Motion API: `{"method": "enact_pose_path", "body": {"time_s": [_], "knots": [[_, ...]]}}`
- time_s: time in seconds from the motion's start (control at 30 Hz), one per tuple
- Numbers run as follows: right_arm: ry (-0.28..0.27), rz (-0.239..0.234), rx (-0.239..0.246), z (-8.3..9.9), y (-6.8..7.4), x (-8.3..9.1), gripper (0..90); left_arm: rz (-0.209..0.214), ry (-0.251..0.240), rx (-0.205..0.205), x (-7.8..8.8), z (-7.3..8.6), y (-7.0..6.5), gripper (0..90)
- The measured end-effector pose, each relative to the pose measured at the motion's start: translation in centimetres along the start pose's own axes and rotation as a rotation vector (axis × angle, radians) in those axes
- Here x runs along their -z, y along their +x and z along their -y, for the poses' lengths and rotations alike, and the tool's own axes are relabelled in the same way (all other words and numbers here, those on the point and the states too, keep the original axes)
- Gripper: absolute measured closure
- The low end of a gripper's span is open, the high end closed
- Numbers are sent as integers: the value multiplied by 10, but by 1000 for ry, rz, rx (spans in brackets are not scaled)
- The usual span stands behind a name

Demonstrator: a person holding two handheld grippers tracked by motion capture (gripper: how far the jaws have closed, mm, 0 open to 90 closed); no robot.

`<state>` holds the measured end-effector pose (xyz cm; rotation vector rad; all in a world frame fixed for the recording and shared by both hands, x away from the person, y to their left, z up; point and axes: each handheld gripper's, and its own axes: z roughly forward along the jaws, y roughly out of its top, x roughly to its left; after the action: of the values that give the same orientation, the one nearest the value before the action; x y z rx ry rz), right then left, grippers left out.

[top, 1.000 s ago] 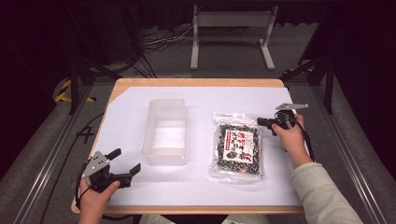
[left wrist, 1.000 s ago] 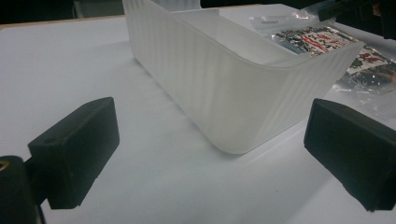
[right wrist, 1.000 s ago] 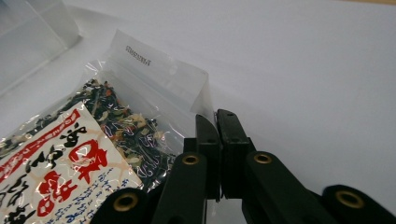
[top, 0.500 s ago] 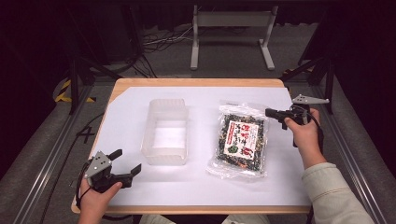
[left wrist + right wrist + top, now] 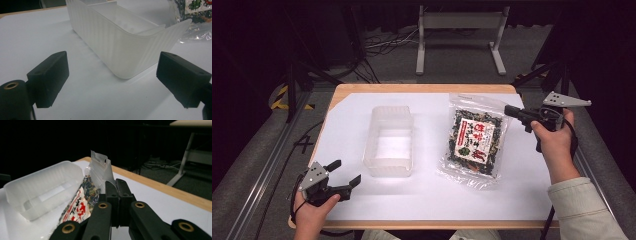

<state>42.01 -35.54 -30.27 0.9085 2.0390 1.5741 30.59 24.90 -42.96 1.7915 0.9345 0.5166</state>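
1. High view: one snack bag point(image 5: 475, 141), one clear plastic tub point(image 5: 389, 141) and two grippers are on or over the white-covered bench point(image 5: 432, 200). The bag lies toward the bench's right side, its long axis running from the near edge to the far edge, its far right corner raised. The right gripper point(image 5: 512, 111) is clamped on that corner. The tub stands mid-bench, its long axis the same way, apart from the bag with bare sheet between them. The left gripper point(image 5: 346, 172) sits at the near left corner, jaws apart with nothing between them; they have just been closing a little. Bare sheet lies along the near edge and the left side.

2. Left gripper view: one tub point(image 5: 120, 45) stands ahead of the two spread jaws, untouched, with white bench around it.

3. Right gripper view: the jaws are pinched together on the bag's point(image 5: 98, 171) clear top strip, which stands up tilted; the tub point(image 5: 42, 187) is beside it toward the left.
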Motion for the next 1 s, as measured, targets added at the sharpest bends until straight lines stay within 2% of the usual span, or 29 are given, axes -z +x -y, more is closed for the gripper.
{"method": "enact_pose_path", "body": {"time_s": [0.33, 0.53, 0.83, 1.0], "knots": [[-73, -48, 83, -30, 25, 19, 900, 5, -6, 6, 1, -1, 0, 117], [-101, -68, 111, -40, 34, 24, 900, 6, -10, -4, 3, -4, 1, 113], [-115, -91, 143, -53, 45, 26, 900, 16, -52, -5, 8, -17, 0, 103], [-130, -105, 158, -60, 51, 26, 900, 36, -68, 16, 6, -22, -5, 103]]}}
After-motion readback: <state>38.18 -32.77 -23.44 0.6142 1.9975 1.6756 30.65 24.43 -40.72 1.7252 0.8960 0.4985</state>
